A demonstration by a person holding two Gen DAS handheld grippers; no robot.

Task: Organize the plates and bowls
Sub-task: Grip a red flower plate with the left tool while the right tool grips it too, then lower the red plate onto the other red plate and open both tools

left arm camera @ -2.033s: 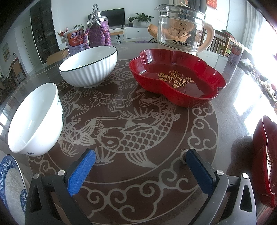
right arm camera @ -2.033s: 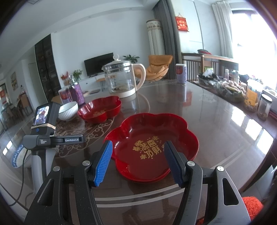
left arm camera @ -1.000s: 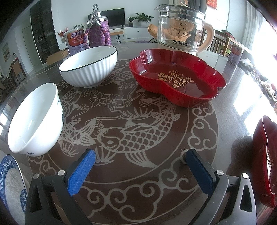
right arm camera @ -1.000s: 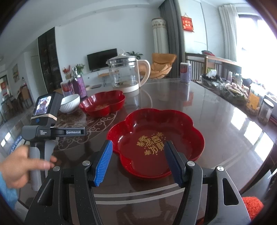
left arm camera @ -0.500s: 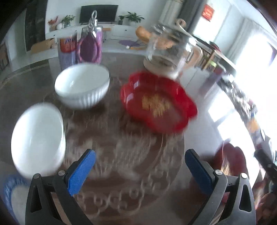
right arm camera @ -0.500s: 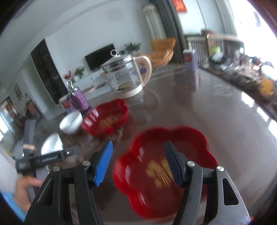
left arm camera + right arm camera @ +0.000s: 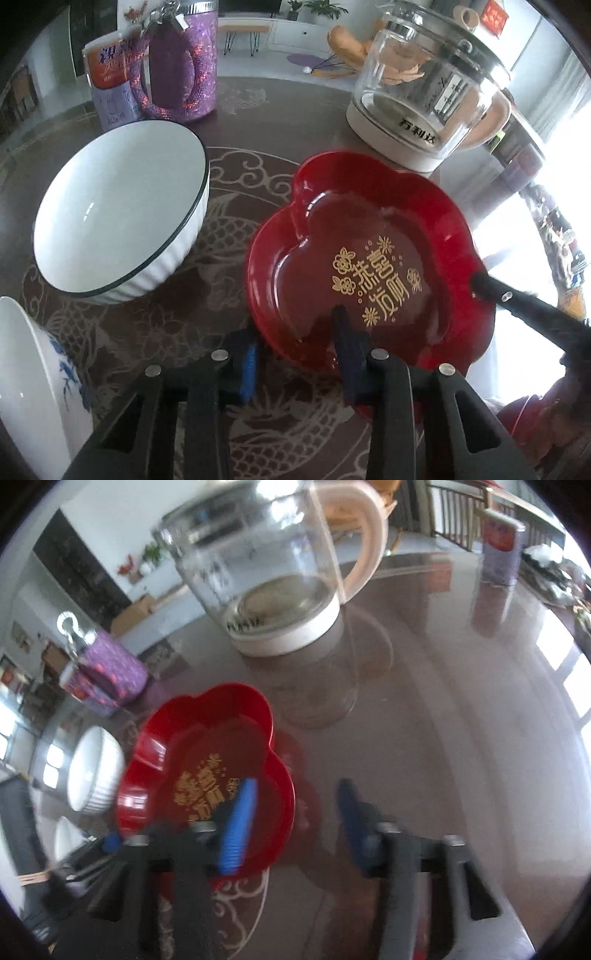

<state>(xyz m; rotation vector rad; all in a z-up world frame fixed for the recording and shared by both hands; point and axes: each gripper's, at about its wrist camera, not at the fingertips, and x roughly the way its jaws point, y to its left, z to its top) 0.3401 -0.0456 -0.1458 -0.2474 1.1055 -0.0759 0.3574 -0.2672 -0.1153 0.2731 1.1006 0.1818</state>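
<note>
Two hand-held grippers meet at one red flower-shaped plate (image 7: pixel 369 240) with gold characters, which lies on the dark glossy desk (image 7: pixel 258 110), partly on a round fish-patterned mat (image 7: pixel 177 317). The left hand-held gripper (image 7: pixel 295 325) straddles the plate's near rim, one blue pad outside the wall and the other inside the dish. Its jaws are closing with the rim between them, and I cannot tell whether the pads press on it yet. The right hand-held gripper (image 7: pixel 295 786) is at the plate's opposite rim. In its blurred wrist view its jaws are closing but stand apart, one finger over the dish and the other over bare desk, with the rim between them. A ribbed white bowl (image 7: pixel 122 206) with a dark rim sits just beside the plate on the mat. A blue-and-white bowl (image 7: pixel 33 387) shows at the frame's left edge. Behind the plate stand a glass kettle (image 7: pixel 424 92), a purple jar (image 7: pixel 181 62) and a printed can (image 7: pixel 107 81).
</note>
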